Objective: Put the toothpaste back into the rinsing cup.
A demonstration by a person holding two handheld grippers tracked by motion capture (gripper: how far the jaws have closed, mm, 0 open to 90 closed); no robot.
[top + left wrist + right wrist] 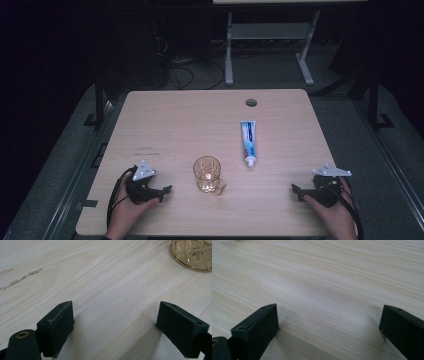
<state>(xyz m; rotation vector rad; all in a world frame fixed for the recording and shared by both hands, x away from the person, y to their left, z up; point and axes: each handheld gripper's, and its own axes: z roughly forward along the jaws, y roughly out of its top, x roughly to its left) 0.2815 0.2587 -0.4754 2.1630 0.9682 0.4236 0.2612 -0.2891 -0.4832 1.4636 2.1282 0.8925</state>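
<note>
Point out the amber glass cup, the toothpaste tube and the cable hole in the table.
amber glass cup (207, 171), high view, on its patterned side wall.
toothpaste tube (248, 140), high view, on the middle of its blue and white body.
cable hole (251, 103), high view, on its dark centre.

Glass (192, 255) cut off by the left gripper view's top edge, toothpaste tube (248, 141) print too small to read

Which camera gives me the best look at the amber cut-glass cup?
The high view: the amber cut-glass cup stands whole there, upright on the pale wooden table. The left gripper view catches just its patterned base at top right.
</note>
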